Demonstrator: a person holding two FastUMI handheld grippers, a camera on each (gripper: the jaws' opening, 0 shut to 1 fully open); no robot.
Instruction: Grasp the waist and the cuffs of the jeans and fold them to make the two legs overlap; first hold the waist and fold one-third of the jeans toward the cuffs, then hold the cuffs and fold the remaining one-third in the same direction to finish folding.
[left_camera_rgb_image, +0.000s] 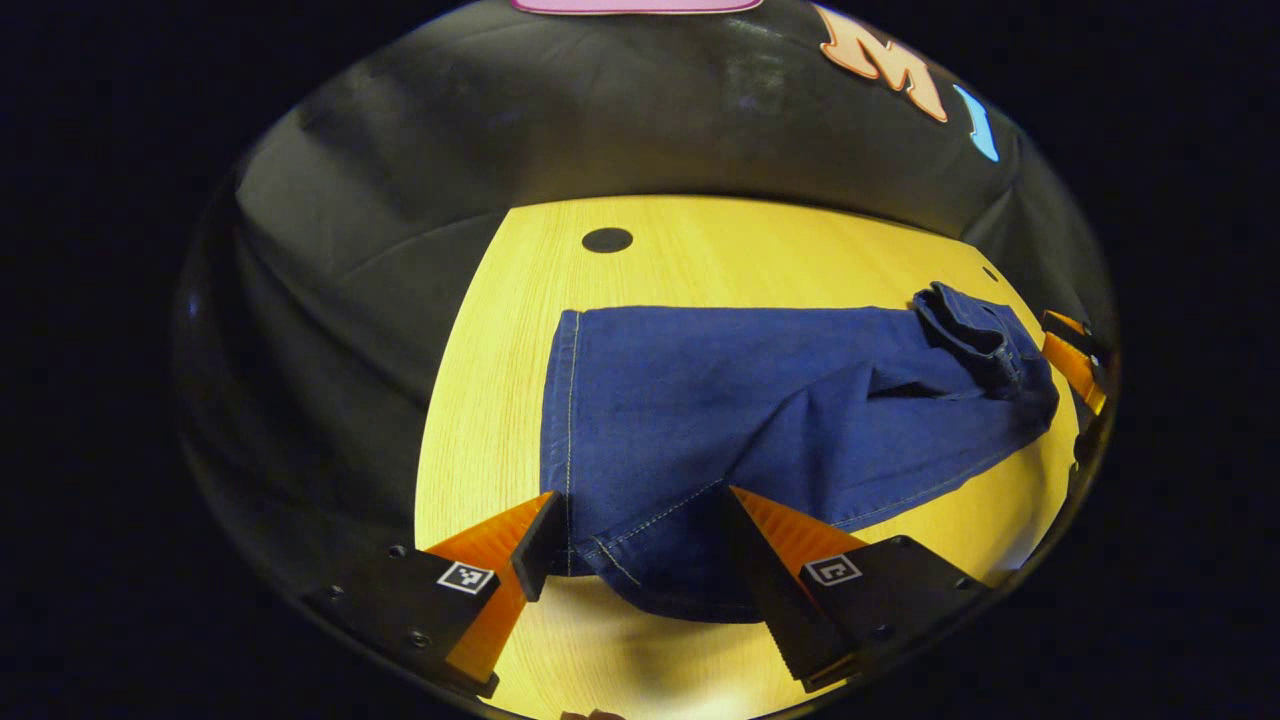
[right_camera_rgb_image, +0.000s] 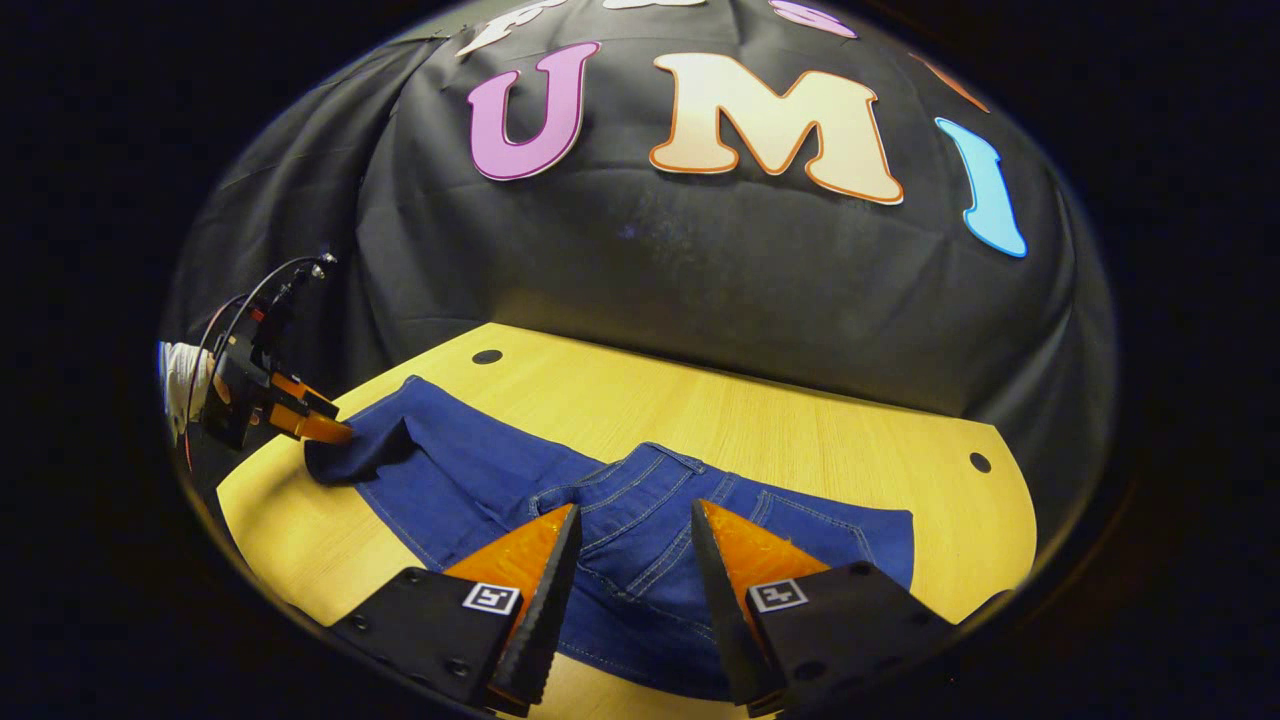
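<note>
Jeans (left_camera_rgb_image: 760, 420) on wooden table (left_camera_rgb_image: 480, 400), leg-over-leg fold begun, thirds not started

Left gripper (left_camera_rgb_image: 640, 545) jaws wide, cuffs (left_camera_rgb_image: 575, 440) directly ahead between fingers, unclamped; right gripper (right_camera_rgb_image: 628, 555) jaws wide, just before the waist (right_camera_rgb_image: 660, 520); it looks to be lifting at the far end. Both later folds remain. No legible brand or label on the denim

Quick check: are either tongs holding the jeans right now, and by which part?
Nothing is gripped yet. The left tongs stand open astride the cuff end of the jeans; the right tongs stand open over the waist.
</note>
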